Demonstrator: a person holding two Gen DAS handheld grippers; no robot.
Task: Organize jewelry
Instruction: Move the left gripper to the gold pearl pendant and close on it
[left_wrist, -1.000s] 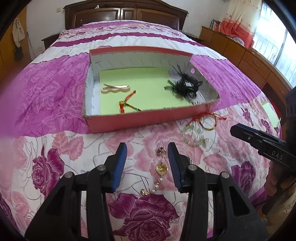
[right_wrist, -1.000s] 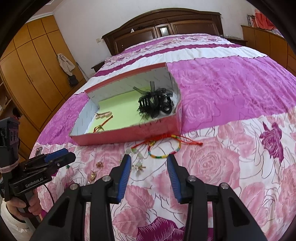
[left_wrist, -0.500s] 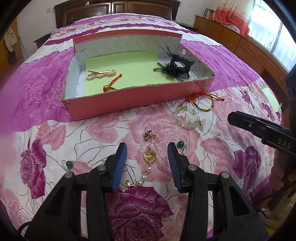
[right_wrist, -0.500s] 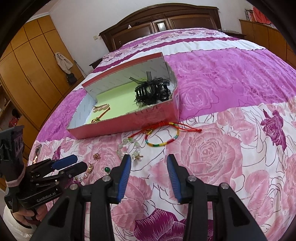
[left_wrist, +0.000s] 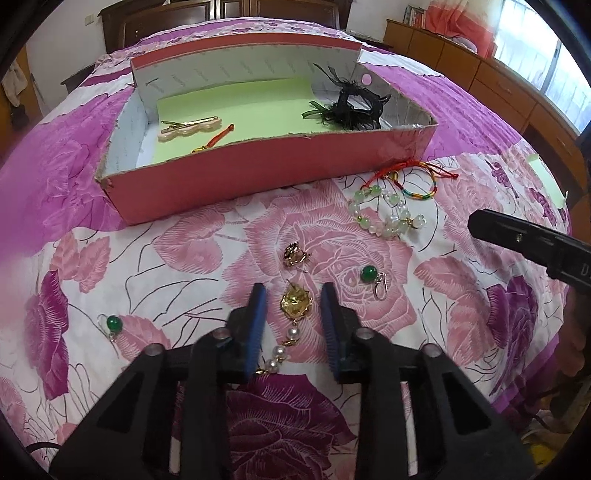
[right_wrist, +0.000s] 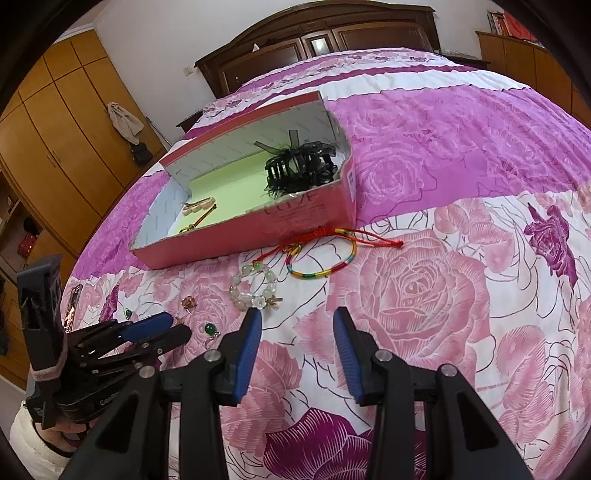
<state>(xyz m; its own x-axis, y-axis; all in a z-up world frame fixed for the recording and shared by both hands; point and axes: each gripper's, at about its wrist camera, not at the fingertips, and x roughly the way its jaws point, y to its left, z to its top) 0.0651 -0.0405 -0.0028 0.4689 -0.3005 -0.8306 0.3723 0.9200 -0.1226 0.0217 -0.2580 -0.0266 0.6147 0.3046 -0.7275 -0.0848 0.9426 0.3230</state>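
Two tongs hover apart over a bed: the left tongs (left_wrist: 291, 314) straddle a gold pearl pendant (left_wrist: 295, 303) for pickup toward the red box (left_wrist: 258, 173), while the right tongs (right_wrist: 297, 332) wait empty.

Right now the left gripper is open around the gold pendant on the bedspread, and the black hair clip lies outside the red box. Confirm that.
Not quite. The left gripper is open around the gold pendant, but the black hair clip lies inside the red box, at its right end, as the right wrist view shows.

black jaws, blue pads (left_wrist: 255, 328), white sleeve (right_wrist: 27, 448)
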